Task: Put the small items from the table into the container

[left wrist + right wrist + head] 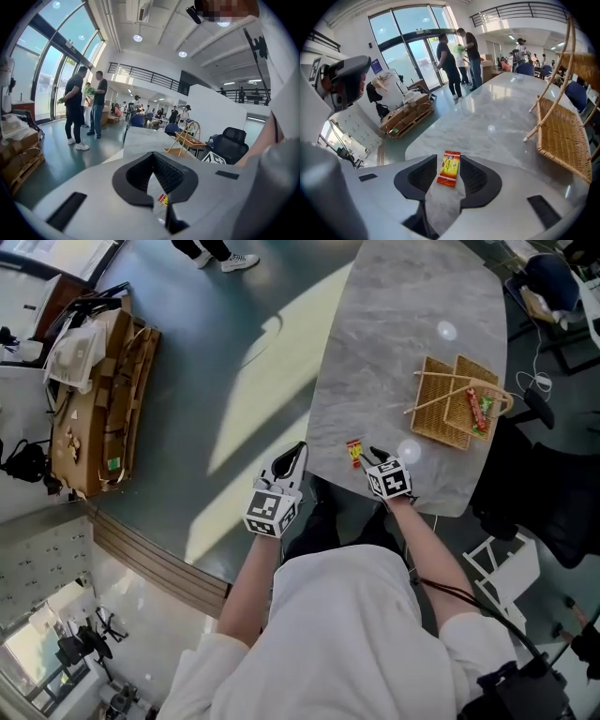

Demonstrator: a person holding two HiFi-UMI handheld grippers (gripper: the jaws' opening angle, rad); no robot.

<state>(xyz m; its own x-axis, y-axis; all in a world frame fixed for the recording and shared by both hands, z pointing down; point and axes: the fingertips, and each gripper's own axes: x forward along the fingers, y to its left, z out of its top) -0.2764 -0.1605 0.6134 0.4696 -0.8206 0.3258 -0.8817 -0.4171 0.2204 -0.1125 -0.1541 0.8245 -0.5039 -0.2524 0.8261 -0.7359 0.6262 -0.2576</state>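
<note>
A small red and yellow packet (354,452) lies near the front edge of the grey marble table (403,343). My right gripper (377,458) hangs just right of it, tilted down. In the right gripper view the packet (449,168) shows on the tabletop between the open jaws of the right gripper (450,182), and the pads do not press on it. My left gripper (292,460) hovers off the table's left edge over the floor. The left gripper (157,180) is open and empty, with the packet (162,199) seen through its gap. A wicker basket (441,423) with a hoop handle holds a red and green packet (480,412).
The basket (562,136) stands at the table's right side, close to the edge. A black office chair (539,493) sits beyond that edge. A pallet of cardboard (103,399) lies on the floor to the left. People stand by the glass doors (84,108).
</note>
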